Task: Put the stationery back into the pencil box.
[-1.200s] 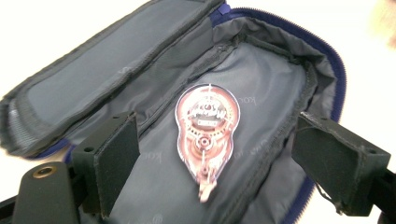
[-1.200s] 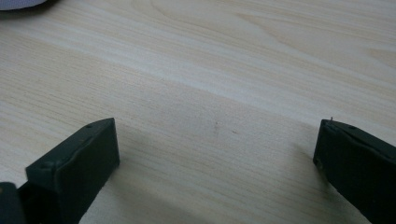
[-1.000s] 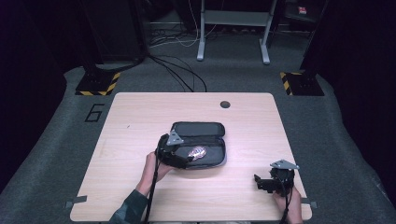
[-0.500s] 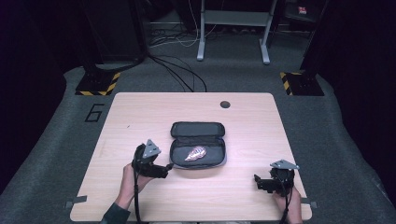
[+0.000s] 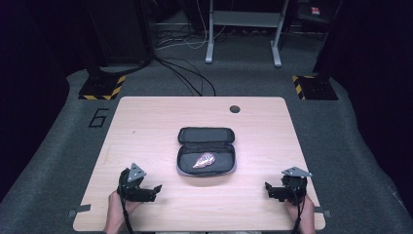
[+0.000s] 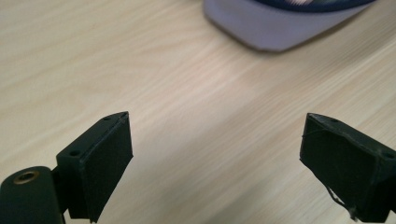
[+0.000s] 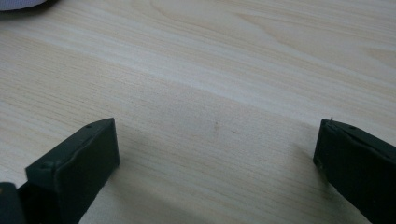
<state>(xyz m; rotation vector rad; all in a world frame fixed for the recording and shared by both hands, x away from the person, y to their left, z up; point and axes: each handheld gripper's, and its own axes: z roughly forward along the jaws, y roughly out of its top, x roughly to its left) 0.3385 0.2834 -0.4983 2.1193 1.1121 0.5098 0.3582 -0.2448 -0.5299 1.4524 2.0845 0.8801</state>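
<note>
An open black zip case (image 5: 206, 150) lies in the middle of the wooden table (image 5: 146, 126), lid folded back, with a small patterned packet (image 5: 203, 160) inside its near half. My left gripper (image 5: 155, 189) rests low over the table at the near left, well clear of the case. Its jaws have just been opening and stand wide apart with bare wood between them; the case's grey edge (image 6: 275, 28) lies ahead of my left gripper (image 6: 215, 154). My right gripper (image 5: 268, 188) sits at the near right, open (image 7: 217, 158), nothing between its jaws.
A round cable hole (image 5: 234, 108) is near the table's far edge. Beyond the table are floor cables (image 5: 190, 73), a metal stand (image 5: 243, 29) and two yellow-black striped bases (image 5: 102, 87). A "6" mark (image 5: 99, 117) is on the floor at the left.
My left gripper has drawn back from the case toward the near left corner of the table and sunk lower. The packet now lies uncovered in the case. The right gripper has stayed put.
</note>
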